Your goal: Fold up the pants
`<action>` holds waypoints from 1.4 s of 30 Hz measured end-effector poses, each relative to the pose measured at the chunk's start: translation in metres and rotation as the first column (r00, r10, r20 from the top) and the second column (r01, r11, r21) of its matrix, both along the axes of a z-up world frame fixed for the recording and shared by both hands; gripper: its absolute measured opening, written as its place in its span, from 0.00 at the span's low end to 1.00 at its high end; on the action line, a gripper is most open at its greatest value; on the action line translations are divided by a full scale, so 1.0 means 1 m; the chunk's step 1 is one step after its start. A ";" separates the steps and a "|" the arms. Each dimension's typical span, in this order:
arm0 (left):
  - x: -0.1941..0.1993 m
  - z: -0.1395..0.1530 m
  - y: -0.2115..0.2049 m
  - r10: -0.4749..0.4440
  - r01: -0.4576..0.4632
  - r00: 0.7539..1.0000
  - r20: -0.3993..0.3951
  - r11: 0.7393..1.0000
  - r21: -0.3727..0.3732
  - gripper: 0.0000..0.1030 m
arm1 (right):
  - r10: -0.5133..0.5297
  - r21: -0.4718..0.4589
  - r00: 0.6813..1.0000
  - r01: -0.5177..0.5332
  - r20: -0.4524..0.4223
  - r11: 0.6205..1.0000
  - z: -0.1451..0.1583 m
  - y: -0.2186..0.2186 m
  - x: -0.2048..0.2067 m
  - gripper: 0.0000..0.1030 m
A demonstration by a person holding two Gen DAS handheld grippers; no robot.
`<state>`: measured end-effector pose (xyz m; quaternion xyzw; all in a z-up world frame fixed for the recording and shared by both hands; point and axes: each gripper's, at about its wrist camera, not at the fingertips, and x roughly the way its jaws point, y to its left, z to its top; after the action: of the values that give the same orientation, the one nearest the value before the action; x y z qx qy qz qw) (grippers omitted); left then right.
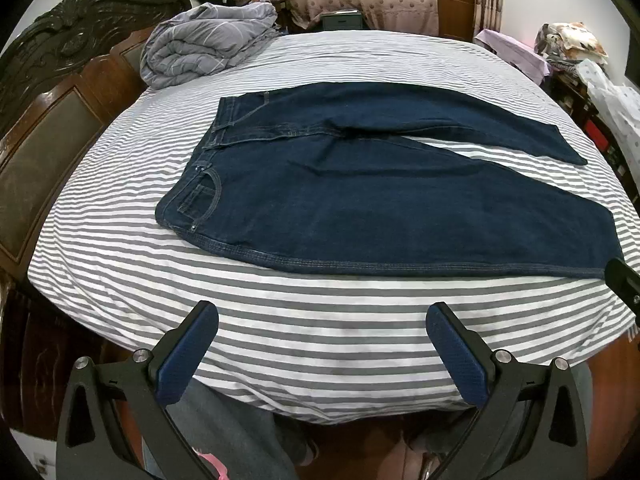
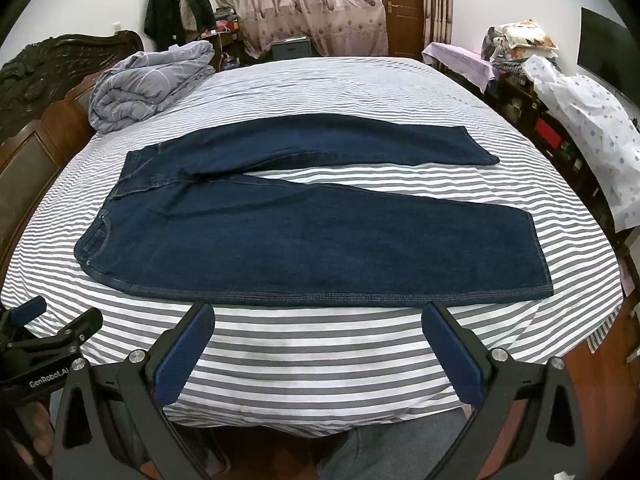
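1. Jeans (image 2: 304, 240) spread flat mid-frame on the striped bed (image 2: 300, 364), waistband at left, legs splayed toward the right with a wedge of sheet showing between them.
2. Left gripper (image 1: 322, 320) wide and empty at bottom centre, hanging just short of the near seam.
3. Right gripper (image 2: 318, 318) equally wide, gripping nothing, tips almost level with the near leg's edge.
4. No fold made yet, judging by the spread legs.
5. Best opening: pinch near waistband corner and near hem (image 2: 540, 256) together, lift low, carry across onto the far leg (image 2: 340, 142), seams matched.
6. Hem possibly slightly curled at right, hard to judge through lens distortion.
7. Rolled grey duvet (image 2: 148, 84) at upper left, well clear.
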<state>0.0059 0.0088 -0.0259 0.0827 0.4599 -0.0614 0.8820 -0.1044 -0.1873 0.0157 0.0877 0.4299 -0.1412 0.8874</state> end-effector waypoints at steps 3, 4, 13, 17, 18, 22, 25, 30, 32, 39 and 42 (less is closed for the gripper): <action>0.000 0.000 0.000 0.001 -0.001 1.000 0.002 1.000 0.002 1.00 | -0.001 0.001 1.000 0.001 0.000 1.000 0.000 0.000 0.000 0.99; 0.000 0.000 0.000 0.001 -0.001 1.000 0.001 1.000 0.005 1.00 | -0.001 0.001 1.000 0.001 -0.001 1.000 0.000 0.000 0.000 0.99; 0.001 0.001 0.001 0.006 -0.006 1.000 0.000 1.000 0.003 1.00 | -0.014 0.008 1.000 0.014 -0.008 1.000 -0.001 -0.005 0.002 0.99; 0.004 0.001 0.002 0.009 -0.009 1.000 -0.002 1.000 -0.003 1.00 | -0.024 0.019 1.000 0.024 -0.008 1.000 0.000 -0.008 0.002 0.99; 0.006 0.001 0.003 0.010 -0.010 1.000 0.000 1.000 -0.002 1.00 | -0.026 0.018 1.000 0.026 -0.009 0.999 -0.001 -0.008 0.002 0.99; 0.010 0.001 0.007 0.011 -0.011 1.000 -0.002 1.000 -0.005 1.00 | -0.025 0.013 1.000 0.025 -0.017 1.000 -0.001 -0.008 0.005 0.99; 0.014 0.001 0.009 0.014 -0.014 1.000 -0.004 1.000 -0.005 1.00 | -0.021 0.031 1.000 0.022 -0.016 0.999 -0.002 -0.009 0.007 0.99; 0.024 0.003 0.017 0.027 -0.027 1.000 -0.008 1.000 -0.014 1.00 | -0.028 0.026 0.999 0.029 -0.030 0.999 -0.003 -0.011 0.010 0.99; 0.026 0.004 0.019 0.026 -0.026 1.000 -0.004 1.000 -0.014 1.00 | -0.032 0.040 0.999 0.033 -0.032 0.999 -0.003 -0.013 0.011 0.99; 0.038 0.008 0.026 0.026 -0.026 1.000 0.001 0.999 -0.019 1.00 | -0.034 0.012 0.999 0.034 -0.039 0.999 0.003 -0.014 0.020 0.99; 0.043 0.009 0.028 0.020 -0.020 1.000 0.002 0.999 -0.025 1.00 | -0.028 0.001 0.999 0.029 -0.043 1.000 0.005 -0.013 0.024 0.99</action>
<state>0.0490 0.0367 -0.0164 0.0670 0.4591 -0.0581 0.8839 -0.0804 -0.1999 0.0205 0.0915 0.4477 -0.1554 0.8758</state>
